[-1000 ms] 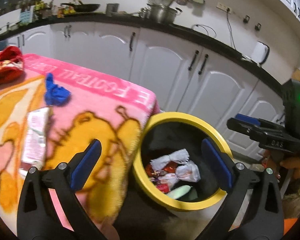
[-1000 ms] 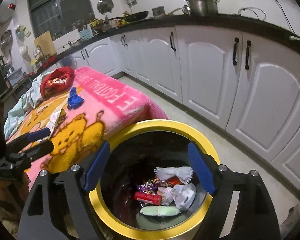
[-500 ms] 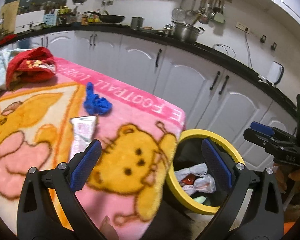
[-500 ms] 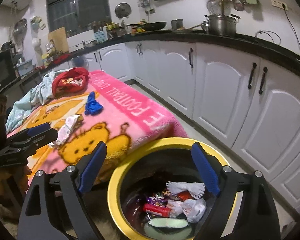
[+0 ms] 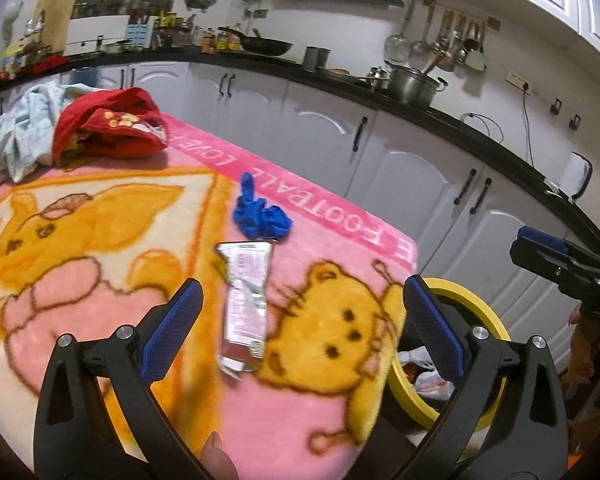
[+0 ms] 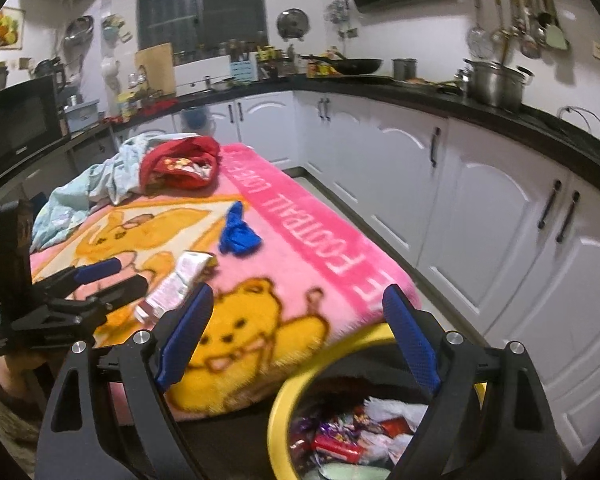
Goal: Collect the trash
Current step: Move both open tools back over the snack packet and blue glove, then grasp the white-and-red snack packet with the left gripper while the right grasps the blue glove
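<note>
Nearest, left gripper [image 5: 300, 320] spread wide with nothing between the blue pads [image 5: 172, 330], poised over the pink bear-print blanket [image 5: 312, 408]. Directly between those pads, flat on the blanket, a crumpled white-and-pink wrapper [image 5: 247, 302], lengthwise away from the camera, touched by neither finger. Just beyond its far end, a crumpled blue glove [image 5: 260, 218], close to the wrapper but apart from it. To the right, below the blanket's edge, a yellow-rimmed trash bin [image 5: 486, 322], partly hidden behind the right-hand pad, holding white and red scraps.

Over that bin, right gripper [image 6: 298, 350] likewise wide open and empty, above the yellow rim [image 6: 288, 396]; inside, assorted wrappers [image 6: 348, 440], red, purple and white, heaped together. Farther back on the blanket, a red garment [image 5: 108, 128] beside a pale blue cloth [image 5: 16, 136], touching. Behind everything, white cabinets [image 5: 400, 168] under a black countertop [image 5: 480, 136], with a steel pot [image 5: 412, 84] and a dark pan [image 5: 266, 46] on top.
</note>
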The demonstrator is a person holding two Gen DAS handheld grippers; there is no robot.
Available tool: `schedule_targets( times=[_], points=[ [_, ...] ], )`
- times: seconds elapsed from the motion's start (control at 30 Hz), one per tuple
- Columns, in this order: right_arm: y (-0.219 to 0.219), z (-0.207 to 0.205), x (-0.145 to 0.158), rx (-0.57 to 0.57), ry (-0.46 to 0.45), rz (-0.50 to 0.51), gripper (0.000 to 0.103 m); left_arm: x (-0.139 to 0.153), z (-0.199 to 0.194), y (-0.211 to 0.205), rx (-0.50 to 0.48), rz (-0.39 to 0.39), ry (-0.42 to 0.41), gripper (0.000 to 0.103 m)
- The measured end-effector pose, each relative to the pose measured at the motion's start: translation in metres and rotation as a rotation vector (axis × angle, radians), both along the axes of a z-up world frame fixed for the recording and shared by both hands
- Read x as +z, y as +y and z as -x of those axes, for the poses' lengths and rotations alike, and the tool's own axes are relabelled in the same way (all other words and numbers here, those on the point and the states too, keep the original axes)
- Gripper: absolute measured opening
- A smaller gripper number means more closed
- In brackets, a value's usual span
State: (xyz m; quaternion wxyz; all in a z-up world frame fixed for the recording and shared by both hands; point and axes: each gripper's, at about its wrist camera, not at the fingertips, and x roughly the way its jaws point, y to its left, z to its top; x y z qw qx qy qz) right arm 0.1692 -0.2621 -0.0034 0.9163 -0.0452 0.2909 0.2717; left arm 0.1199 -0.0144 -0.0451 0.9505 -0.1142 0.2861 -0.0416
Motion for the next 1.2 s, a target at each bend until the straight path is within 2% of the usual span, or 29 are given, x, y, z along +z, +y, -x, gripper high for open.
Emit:
schedule_targets(
  times=[0.27,0.53,0.8,0.87,0.93,1.0,1.07,1.2],
  points=[
    [0.04,-0.015,0.006,0.067,-0.006,0.013,0.084,-0.006,-0.002,0.024,0.038,0.013,0.022,0.092],
    [0.076,-0.049,0.002,0.108,0.008,0.037,0.084,-0.026,-0.012,0.039,0.043,0.035,0.098,0.091],
    [0.121,-0.093,-0.017,0.159,0.058,0.099,0.083,-0.046,-0.029,0.038,-0.003,0.085,0.165,0.069],
    [0.131,-0.105,-0.025,0.164,0.078,0.114,0.08,-0.05,-0.034,0.038,-0.015,0.103,0.182,0.067],
    [0.145,-0.12,-0.035,0.18,0.112,0.133,0.074,-0.054,-0.038,0.037,-0.026,0.113,0.197,0.057],
    [0.155,-0.133,-0.046,0.193,0.148,0.147,0.072,-0.057,-0.043,0.036,-0.035,0.119,0.22,0.054],
    [0.163,-0.144,-0.055,0.188,0.175,0.158,0.067,-0.062,-0.047,0.035,-0.039,0.131,0.245,0.044],
    [0.181,-0.164,-0.075,0.194,0.248,0.169,0.058,-0.067,-0.05,0.038,-0.036,0.147,0.266,0.036]
  ],
)
